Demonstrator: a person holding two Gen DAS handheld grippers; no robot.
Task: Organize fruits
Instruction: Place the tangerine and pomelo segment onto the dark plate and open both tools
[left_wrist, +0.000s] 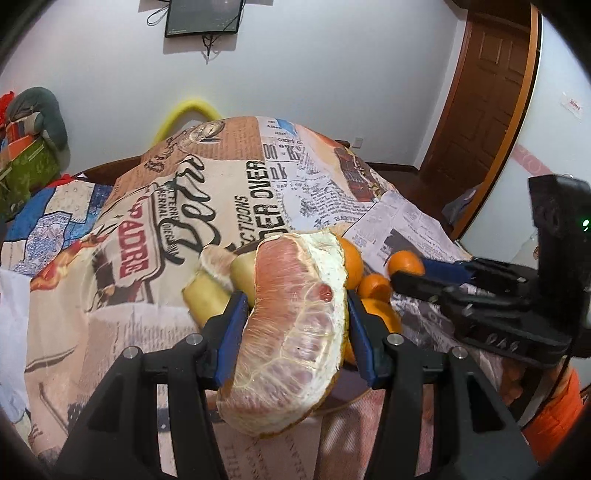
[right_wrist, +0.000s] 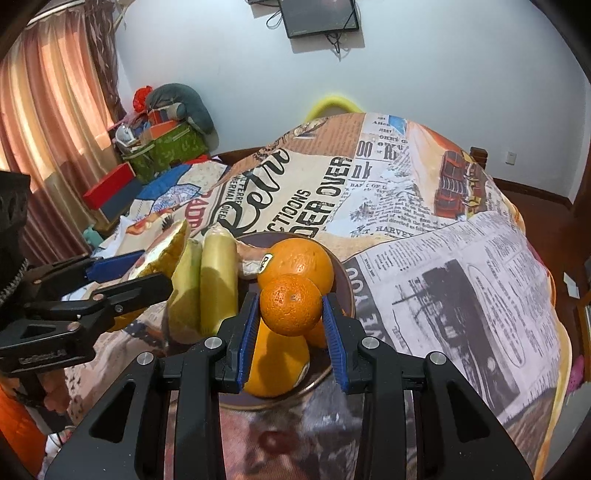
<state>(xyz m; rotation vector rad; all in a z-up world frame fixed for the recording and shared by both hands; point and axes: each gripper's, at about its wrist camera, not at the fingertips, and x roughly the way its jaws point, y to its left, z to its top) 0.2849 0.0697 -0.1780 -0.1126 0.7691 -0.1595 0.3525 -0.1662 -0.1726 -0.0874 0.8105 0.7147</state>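
Observation:
In the left wrist view my left gripper (left_wrist: 295, 314) is shut on a large peeled pomelo piece (left_wrist: 291, 332), pink flesh with white pith, held above the table. Behind it lie yellow pomelo rind pieces (left_wrist: 210, 291) and several oranges (left_wrist: 375, 288). My right gripper (right_wrist: 290, 317) is shut on a small mandarin (right_wrist: 291, 304), held over a dark plate (right_wrist: 347, 284). A big stickered orange (right_wrist: 299, 262), another orange (right_wrist: 277, 365) and rind pieces (right_wrist: 219, 280) rest on that plate. Each gripper shows in the other's view: the right gripper (left_wrist: 406, 275) and the left gripper (right_wrist: 125, 273).
A newspaper-print cloth (right_wrist: 443, 258) covers the table. A yellow chair back (right_wrist: 332, 101) stands at the far edge. Boxes and bags (right_wrist: 166, 144) pile up beside a curtain at the back left. A wooden door (left_wrist: 487, 92) is at the right.

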